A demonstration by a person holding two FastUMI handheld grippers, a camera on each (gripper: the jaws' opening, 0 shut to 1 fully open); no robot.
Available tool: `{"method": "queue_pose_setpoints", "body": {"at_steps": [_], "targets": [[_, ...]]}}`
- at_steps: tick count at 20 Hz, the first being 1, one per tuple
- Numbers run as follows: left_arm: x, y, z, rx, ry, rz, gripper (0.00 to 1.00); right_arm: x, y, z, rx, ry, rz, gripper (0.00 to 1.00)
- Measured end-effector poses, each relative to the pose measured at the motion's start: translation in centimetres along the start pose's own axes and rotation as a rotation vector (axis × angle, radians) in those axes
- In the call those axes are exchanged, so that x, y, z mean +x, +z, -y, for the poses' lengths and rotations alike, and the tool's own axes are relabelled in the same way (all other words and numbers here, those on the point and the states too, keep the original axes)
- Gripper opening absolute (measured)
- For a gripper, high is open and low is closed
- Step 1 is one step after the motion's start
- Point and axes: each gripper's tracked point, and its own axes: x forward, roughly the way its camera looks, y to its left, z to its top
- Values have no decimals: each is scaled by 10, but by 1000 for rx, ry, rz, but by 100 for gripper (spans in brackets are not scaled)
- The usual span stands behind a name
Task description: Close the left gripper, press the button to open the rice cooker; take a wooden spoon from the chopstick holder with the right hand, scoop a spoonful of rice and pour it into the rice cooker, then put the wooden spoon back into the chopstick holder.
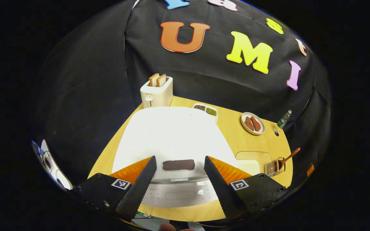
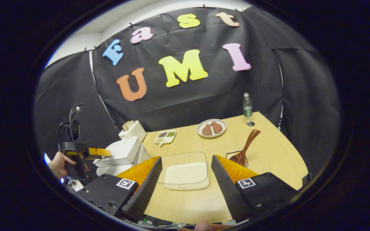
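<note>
Left gripper view: left gripper (image 1: 180, 170) spread wide, empty, hovering over the closed white rice cooker (image 1: 172, 134), its dark button (image 1: 178, 165) between the fingers. Right gripper view: right gripper (image 2: 186, 175) also wide, empty, above the glass rice dish (image 2: 186, 171) on the counter (image 2: 268, 154). Wooden spoon (image 2: 245, 146) stands tilted in the chopstick holder (image 2: 233, 154), just beside the dish.

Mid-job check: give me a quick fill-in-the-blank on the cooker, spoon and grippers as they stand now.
1. The rice cooker lid is ____.
2. The wooden spoon stands in the ____.
3. The left gripper has its fingers ____.
4. The plate holds two pieces of ____ food.

Missing words: closed; chopstick holder; open; brown
</note>
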Motion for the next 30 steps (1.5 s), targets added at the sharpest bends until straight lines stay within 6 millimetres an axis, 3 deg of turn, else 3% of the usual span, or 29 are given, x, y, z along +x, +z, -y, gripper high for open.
{"method": "queue_pose_setpoints", "body": {"at_steps": [10, 15, 26, 30], "targets": [[14, -26, -7, 18, 60, -114, 98, 21, 4, -3, -12, 52, -17, 98], [19, -29, -9, 76, 95, -66, 98, 36, 10, -6, -29, 86, -19, 100], [19, -19, -7, 71, 131, 42, 98, 70, 10, -16, -79, 226, -80, 100], [17, -15, -6, 66, 153, 72, 96, 71, 14, -15, -86, 236, -74, 100]]}}
